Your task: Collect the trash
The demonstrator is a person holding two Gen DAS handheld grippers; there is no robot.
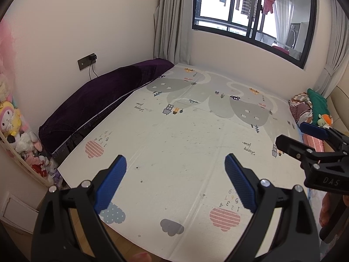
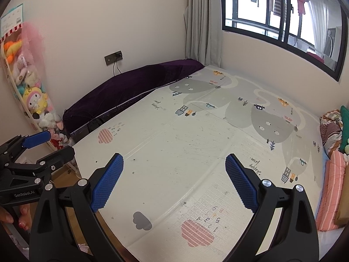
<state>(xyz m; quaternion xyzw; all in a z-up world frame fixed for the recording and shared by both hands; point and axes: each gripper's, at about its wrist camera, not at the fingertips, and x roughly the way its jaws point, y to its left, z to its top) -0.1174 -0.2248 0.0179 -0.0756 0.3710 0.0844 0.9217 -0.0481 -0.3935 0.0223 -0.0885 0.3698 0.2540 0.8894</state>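
My left gripper (image 1: 175,181) is open and empty, held above the near edge of a printed play mat (image 1: 185,131). My right gripper (image 2: 174,181) is open and empty above the same mat (image 2: 196,135). The right gripper also shows at the right edge of the left wrist view (image 1: 305,137), open. The left gripper shows at the left edge of the right wrist view (image 2: 50,144), open. I see no trash item on the mat, only small dark specks and scuffs.
A long purple cushion (image 1: 98,100) lies along the left wall under a wall socket (image 1: 87,61). A net of plush toys (image 1: 19,135) hangs at the left. Folded blankets and clothes (image 2: 331,163) lie at the right. A window (image 1: 250,15) and curtains are at the back.
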